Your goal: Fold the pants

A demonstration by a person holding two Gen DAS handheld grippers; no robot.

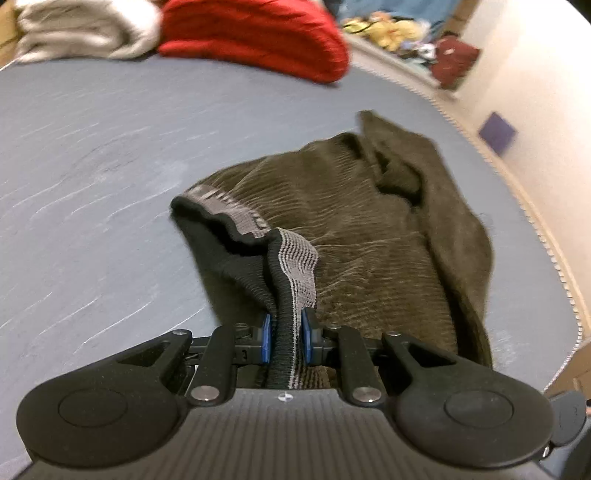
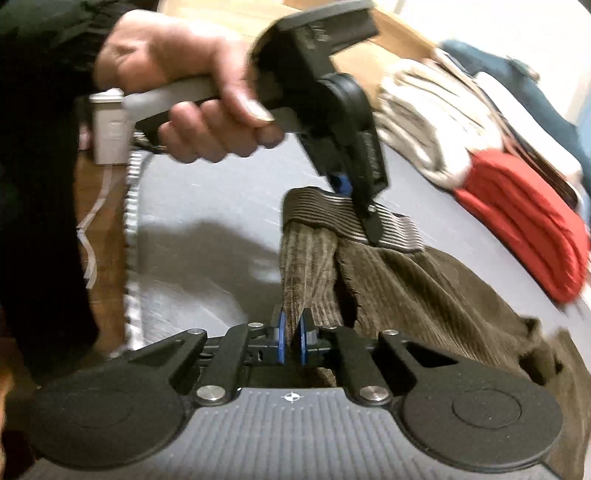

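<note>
You are working over a blue-grey mattress, with folded red and cream laundry stacked at its far edge; no containers are showing. The brown corduroy pants are trailing across the mattress, lifted at the top. They look soft, limp and light, so the elastic waistband is the firm hold. Your left gripper is pinching that band; your right gripper is clamping corduroy beside it.

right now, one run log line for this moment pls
stage: lift | left hand-held gripper: shut on waistband | right hand-held gripper: shut on pants fabric | bed: pants partly raised
</note>
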